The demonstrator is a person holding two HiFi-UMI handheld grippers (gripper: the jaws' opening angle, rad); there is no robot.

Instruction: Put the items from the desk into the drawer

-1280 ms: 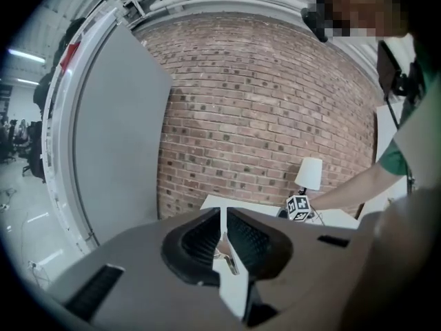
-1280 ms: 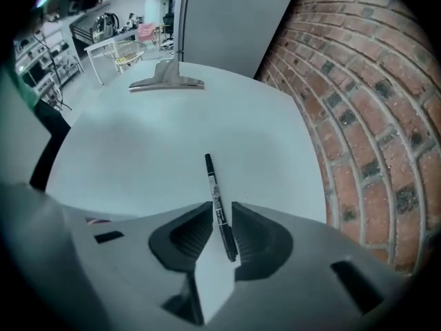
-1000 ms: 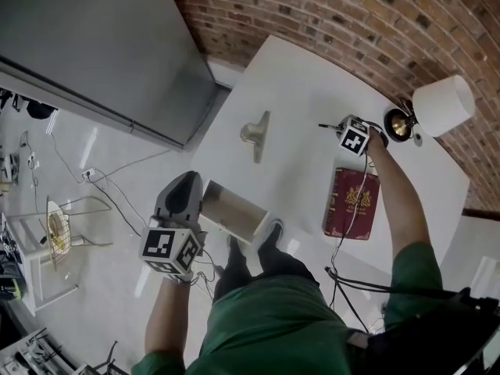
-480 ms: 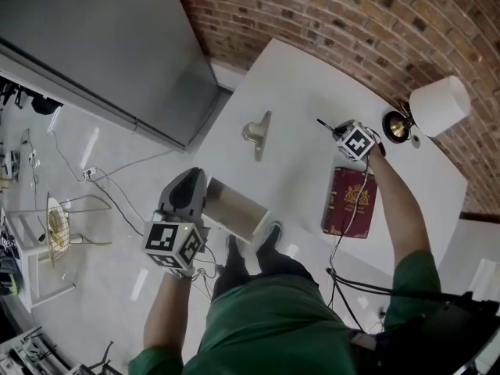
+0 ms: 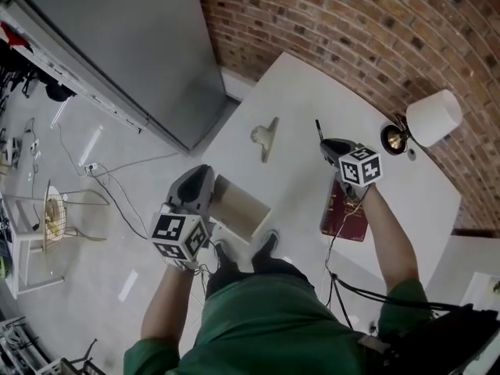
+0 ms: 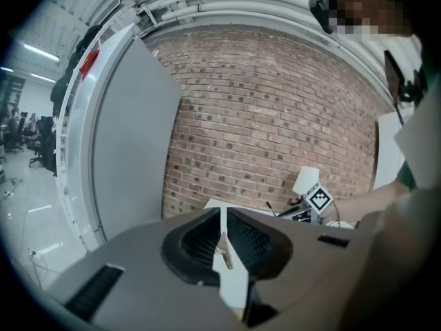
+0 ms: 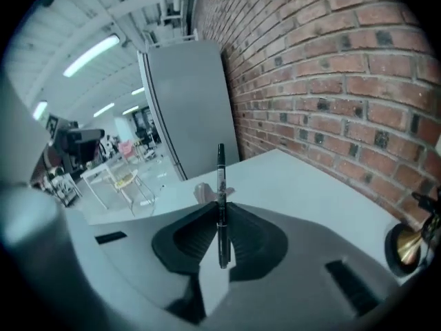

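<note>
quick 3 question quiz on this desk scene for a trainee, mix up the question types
1. True or false: the drawer is shut.
2. What does the right gripper hold? A) pen B) lamp C) metal clip
3. Fill in: the red book lies on the ___.

Key: 1 false, it stands open. 2 A, the jaws are closed on it. 3 desk.
</note>
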